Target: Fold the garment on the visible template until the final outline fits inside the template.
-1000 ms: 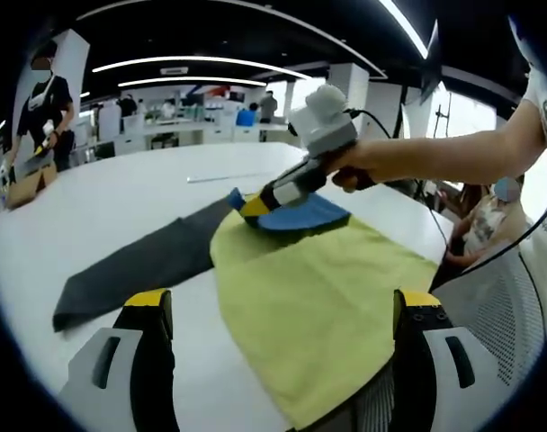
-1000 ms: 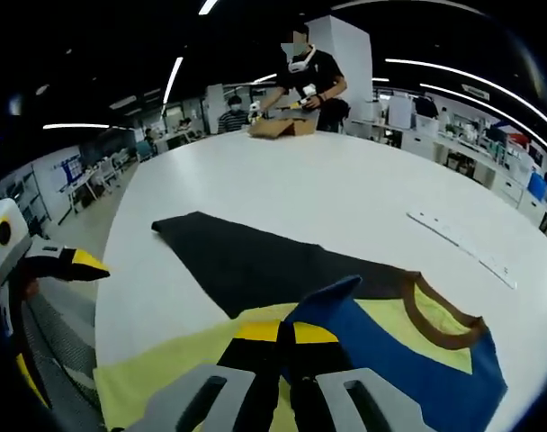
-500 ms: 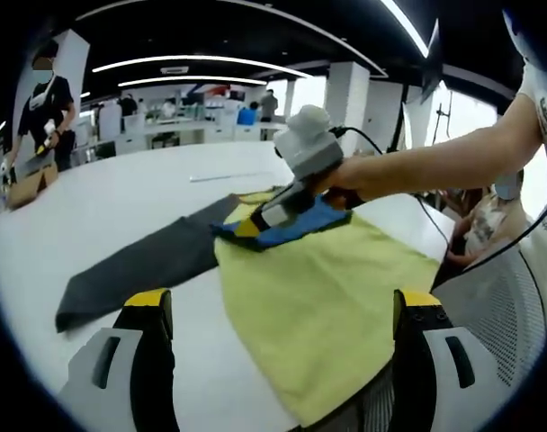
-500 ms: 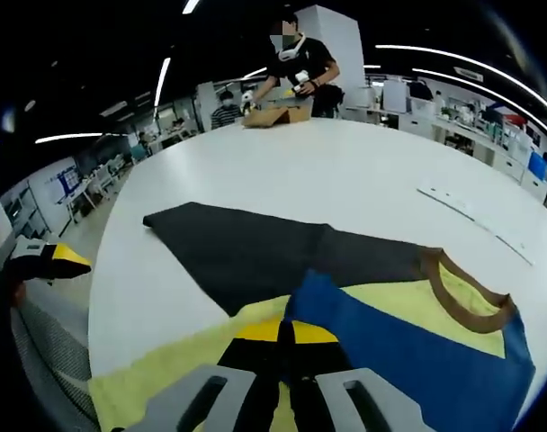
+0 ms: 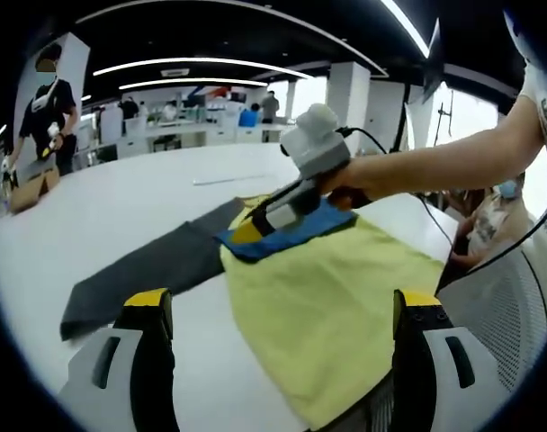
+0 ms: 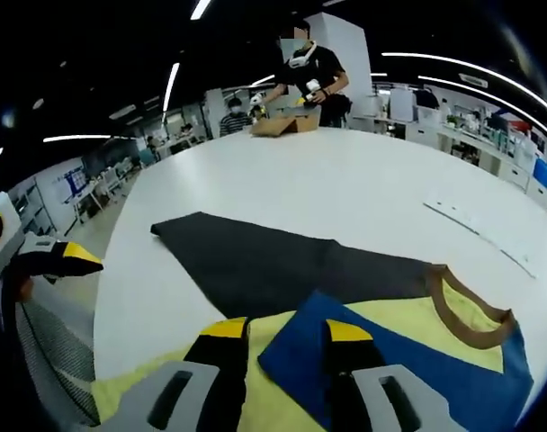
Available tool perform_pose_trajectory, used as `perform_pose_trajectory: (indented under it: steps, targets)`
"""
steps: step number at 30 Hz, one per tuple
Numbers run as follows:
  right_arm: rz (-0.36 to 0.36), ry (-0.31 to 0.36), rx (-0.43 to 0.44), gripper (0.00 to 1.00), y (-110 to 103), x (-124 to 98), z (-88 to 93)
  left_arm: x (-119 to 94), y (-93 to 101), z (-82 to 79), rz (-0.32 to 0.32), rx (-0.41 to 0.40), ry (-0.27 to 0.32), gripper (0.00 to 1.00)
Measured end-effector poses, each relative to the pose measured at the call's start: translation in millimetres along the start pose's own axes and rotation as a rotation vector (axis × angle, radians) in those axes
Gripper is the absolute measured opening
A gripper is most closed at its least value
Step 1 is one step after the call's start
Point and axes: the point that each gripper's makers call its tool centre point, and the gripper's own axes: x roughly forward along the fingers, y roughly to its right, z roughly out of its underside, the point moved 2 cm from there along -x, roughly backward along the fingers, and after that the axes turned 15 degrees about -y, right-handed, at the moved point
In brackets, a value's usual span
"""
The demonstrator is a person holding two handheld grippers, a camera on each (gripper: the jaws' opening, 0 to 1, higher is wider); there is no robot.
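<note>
Right gripper view looks down on a yellow T-shirt [image 6: 408,319] with a brown collar [image 6: 467,310], its blue sleeve [image 6: 408,378] folded over the body. The right gripper [image 6: 278,331] has its jaws parted, the sleeve's corner between the tips but not clamped. A dark grey template [image 6: 255,261] lies under the shirt on the white table [image 6: 345,189]. Left gripper view shows the left gripper [image 5: 278,301] wide open, holding nothing, above the shirt's hem.
</note>
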Motion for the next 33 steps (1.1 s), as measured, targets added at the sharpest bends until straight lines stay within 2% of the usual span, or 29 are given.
perform_pose_trajectory:
  steps: [3, 11, 17, 22, 25, 33]
  targets:
    - [-0.002, 0.024, -0.013, 0.54, -3, -9, -3.6, 0, 0.2, -3.0, -0.002, 0.005, 0.001, 0.99]
    - [-0.012, 0.054, -0.032, 0.78, -2, -26, -1.6, -4, -5.9, -9.5, -0.018, -0.004, 0.018, 0.99]
    - [-0.01, 0.068, -0.021, 0.87, 2, -39, 2.0, -7, -13.4, -11.3, -0.031, -0.005, 0.02, 0.99]
    - [-0.01, 0.085, -0.022, 0.94, 5, -51, 5.4, -11, -10.6, -17.4, -0.04, -0.003, 0.021, 0.99]
    - [0.021, 0.088, -0.024, 0.97, 14, -58, 11.8, -12, -10.0, -19.5, -0.044, -0.003, 0.025, 0.99]
    - [0.055, 0.084, 0.007, 0.99, 36, -73, 32.8, -14, -7.9, -22.8, -0.054, -0.001, 0.026, 0.99]
